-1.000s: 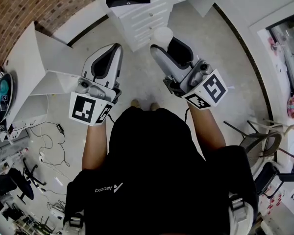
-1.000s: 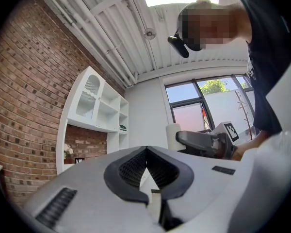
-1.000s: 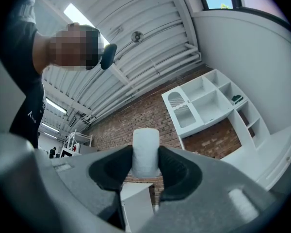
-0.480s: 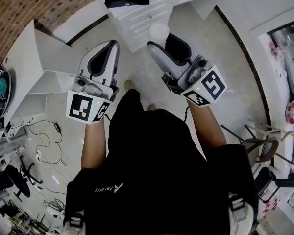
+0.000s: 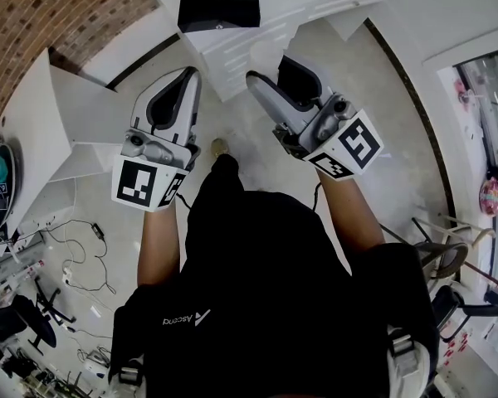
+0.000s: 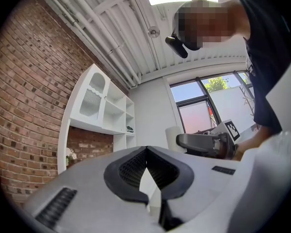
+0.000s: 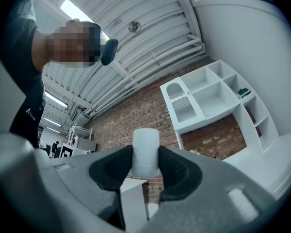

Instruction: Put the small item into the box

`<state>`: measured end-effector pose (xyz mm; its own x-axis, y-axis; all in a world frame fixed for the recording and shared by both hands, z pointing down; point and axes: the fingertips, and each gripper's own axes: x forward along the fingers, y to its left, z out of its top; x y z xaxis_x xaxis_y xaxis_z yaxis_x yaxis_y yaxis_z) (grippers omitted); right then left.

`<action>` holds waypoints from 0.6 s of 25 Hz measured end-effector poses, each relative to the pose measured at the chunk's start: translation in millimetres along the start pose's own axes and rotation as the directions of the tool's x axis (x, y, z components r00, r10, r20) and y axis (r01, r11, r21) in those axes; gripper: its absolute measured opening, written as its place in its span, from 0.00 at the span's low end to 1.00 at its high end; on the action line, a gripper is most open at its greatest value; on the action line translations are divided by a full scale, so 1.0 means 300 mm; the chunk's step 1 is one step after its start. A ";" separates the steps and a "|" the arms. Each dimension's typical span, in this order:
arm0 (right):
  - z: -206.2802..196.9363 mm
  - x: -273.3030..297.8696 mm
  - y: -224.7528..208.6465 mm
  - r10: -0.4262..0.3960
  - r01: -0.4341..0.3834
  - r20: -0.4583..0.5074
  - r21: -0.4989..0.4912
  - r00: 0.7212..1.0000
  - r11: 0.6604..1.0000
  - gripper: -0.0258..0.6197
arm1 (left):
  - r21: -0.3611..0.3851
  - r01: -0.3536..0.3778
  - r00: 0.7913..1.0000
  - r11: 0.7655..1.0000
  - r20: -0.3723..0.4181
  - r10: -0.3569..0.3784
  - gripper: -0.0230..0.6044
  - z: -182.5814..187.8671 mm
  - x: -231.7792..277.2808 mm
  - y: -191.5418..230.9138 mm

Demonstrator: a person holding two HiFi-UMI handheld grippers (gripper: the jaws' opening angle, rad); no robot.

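A small white cylinder (image 7: pixel 145 152) is pinched between the dark pads of my right gripper (image 7: pixel 145 165), which points upward. In the head view the cylinder (image 5: pixel 265 54) sticks out of the right gripper (image 5: pixel 270 71) close to a white drawer cabinet (image 5: pixel 232 44). A black box (image 5: pixel 218 2) stands on that cabinet, ahead of both grippers. My left gripper (image 5: pixel 191 80) is held beside the right one, shut and empty; its pads (image 6: pixel 136 166) meet at the tip. The left gripper view also catches the right gripper (image 6: pixel 203 142) and the cylinder (image 6: pixel 173 138).
A white table (image 5: pixel 62 118) stands at the left in front of a brick wall (image 5: pixel 58 7). Cables (image 5: pixel 75 251) lie on the floor at lower left, and chairs (image 5: pixel 448 259) stand at the right. A white shelf unit (image 7: pixel 211 96) hangs on the brick wall.
The person has stepped forward, so the cabinet and black box lie closer to both grippers. One foot has swung forward. Both grippers keep their pose, and the cylinder stays gripped.
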<state>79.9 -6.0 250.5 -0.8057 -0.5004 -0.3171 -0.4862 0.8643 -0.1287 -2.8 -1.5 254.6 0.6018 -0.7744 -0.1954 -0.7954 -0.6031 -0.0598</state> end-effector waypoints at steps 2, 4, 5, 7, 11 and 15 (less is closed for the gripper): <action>-0.026 0.071 -0.054 -0.008 0.008 -0.013 -0.005 1.000 1.000 0.30 | -0.004 0.005 1.000 1.000 -0.001 -0.005 0.03 -0.018 0.040 0.078; -0.058 0.145 -0.105 -0.017 0.017 -0.029 -0.015 0.999 1.000 0.30 | -0.012 0.011 1.000 1.000 -0.004 -0.011 0.03 -0.039 0.074 0.160; -0.076 0.182 -0.131 -0.023 0.022 -0.038 -0.020 0.999 1.000 0.30 | -0.015 0.015 1.000 1.000 -0.006 -0.015 0.03 -0.050 0.089 0.200; -0.109 0.257 -0.180 -0.035 0.033 -0.056 -0.027 0.998 0.999 0.30 | -0.020 0.025 1.000 1.000 -0.011 -0.025 0.03 -0.067 0.117 0.280; -0.180 0.401 -0.271 -0.056 0.051 -0.100 -0.050 0.993 0.997 0.30 | -0.030 0.042 0.999 0.999 -0.012 -0.043 0.03 -0.100 0.174 0.437; -0.257 0.525 -0.361 -0.081 0.069 -0.165 -0.078 0.983 0.995 0.30 | -0.036 0.062 0.998 0.997 -0.010 -0.063 0.03 -0.137 0.229 0.573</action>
<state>-20.5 -182.3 286.8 -0.8085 -0.5701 -0.1462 -0.5652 0.8213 -0.0769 -95.4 -166.1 271.2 0.6512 -0.7370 -0.1810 -0.7533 -0.6567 -0.0362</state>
